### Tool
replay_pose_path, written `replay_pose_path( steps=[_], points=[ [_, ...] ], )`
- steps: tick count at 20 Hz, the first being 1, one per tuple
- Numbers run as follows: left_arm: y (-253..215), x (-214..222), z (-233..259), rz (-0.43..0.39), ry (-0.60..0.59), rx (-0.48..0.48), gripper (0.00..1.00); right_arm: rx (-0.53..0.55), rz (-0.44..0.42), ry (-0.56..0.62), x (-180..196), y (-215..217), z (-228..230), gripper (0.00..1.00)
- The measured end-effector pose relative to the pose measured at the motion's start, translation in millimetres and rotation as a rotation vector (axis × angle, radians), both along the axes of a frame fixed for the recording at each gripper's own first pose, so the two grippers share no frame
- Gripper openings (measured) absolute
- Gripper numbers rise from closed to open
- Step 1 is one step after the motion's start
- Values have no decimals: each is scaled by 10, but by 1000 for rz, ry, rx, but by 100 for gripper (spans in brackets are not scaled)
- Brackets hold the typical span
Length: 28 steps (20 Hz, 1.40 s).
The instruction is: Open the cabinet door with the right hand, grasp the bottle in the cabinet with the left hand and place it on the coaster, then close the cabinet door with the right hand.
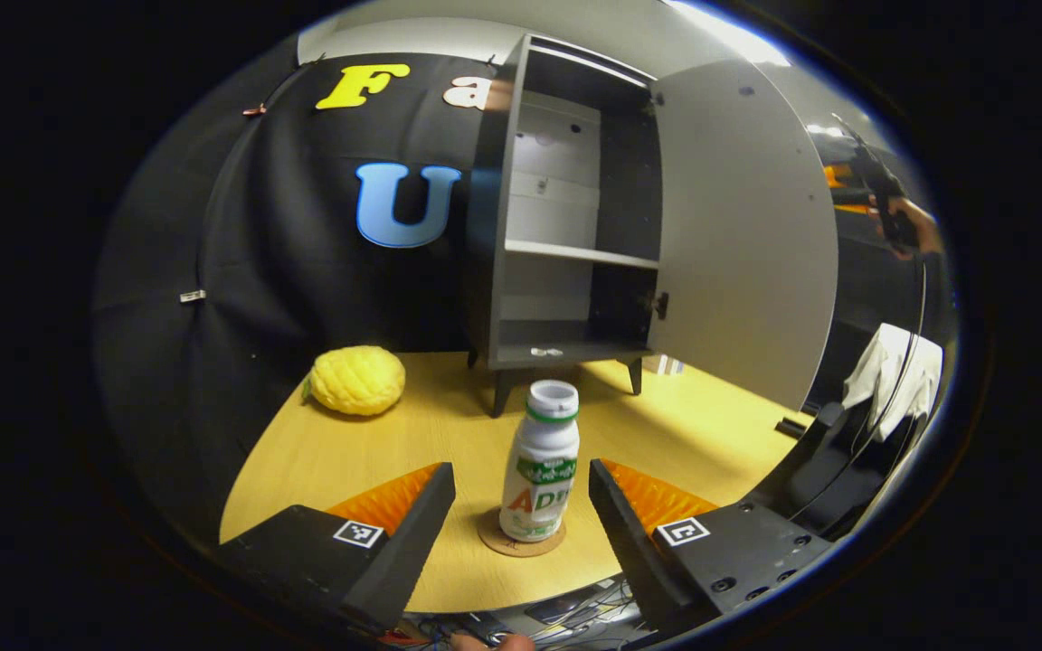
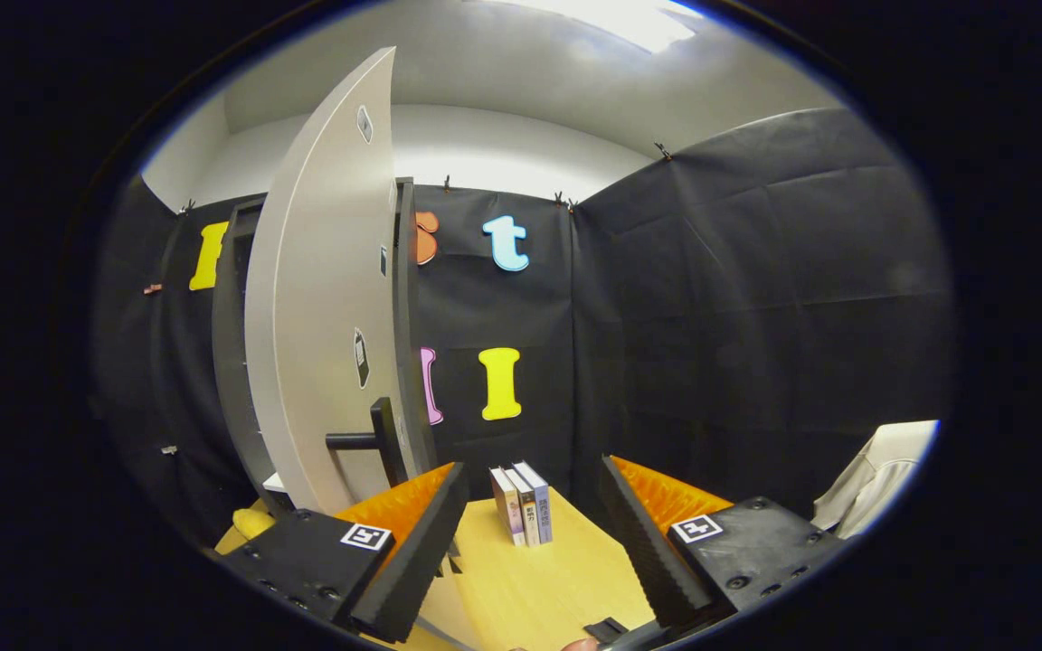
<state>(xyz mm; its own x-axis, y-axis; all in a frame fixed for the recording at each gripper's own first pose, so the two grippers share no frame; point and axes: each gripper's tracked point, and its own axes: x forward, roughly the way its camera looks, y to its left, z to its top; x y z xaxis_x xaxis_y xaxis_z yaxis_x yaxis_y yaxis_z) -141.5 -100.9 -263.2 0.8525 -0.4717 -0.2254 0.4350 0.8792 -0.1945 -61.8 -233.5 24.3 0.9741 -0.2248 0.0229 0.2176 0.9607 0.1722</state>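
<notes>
A staged recording booth is shown: black cloth walls [image 2: 756, 298] are hung beyond the jaws, enclosing a wooden table [image 1: 684, 434] with a small grey cabinet [image 1: 566, 208] ahead.

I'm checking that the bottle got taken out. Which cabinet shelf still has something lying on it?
The bottom shelf: a small white item lies near its front edge. The middle shelf and the compartment above it look bare. The bottle stands on the coaster.

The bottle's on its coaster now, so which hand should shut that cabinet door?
Right. The right gripper is open beside the door, near its handle; the left gripper straddles the bottle.
</notes>
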Motion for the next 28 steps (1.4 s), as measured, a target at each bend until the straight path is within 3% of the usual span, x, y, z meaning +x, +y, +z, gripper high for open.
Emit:
replay_pose_path(
  steps=[4, 10, 11, 18, 26, 28],
  points=[
    [247, 200, 727, 114, -42, -19, 94, 35, 74, -7, -10, 307, -12, 97],
    [509, 621, 1582, 267, -135, 33, 94, 65, 158, 17, 3, 798, -30, 100],
    [563, 671, 1633, 296, -131, 35, 94, 60, 170, 18, 18, 883, -28, 97],
    [866, 922, 1890, 427, -123, 13, 94, 50, 303, 5, 174, 1653, -4, 96],
    [1000, 927, 1970, 471, -128, 14, 94, 7, 533, 40, 680, 2923, -200, 97],
    [993, 937, 1954, 471, -122, 24, 94, -16, 547, 66, 782, 3120, -269, 97]
  ],
)
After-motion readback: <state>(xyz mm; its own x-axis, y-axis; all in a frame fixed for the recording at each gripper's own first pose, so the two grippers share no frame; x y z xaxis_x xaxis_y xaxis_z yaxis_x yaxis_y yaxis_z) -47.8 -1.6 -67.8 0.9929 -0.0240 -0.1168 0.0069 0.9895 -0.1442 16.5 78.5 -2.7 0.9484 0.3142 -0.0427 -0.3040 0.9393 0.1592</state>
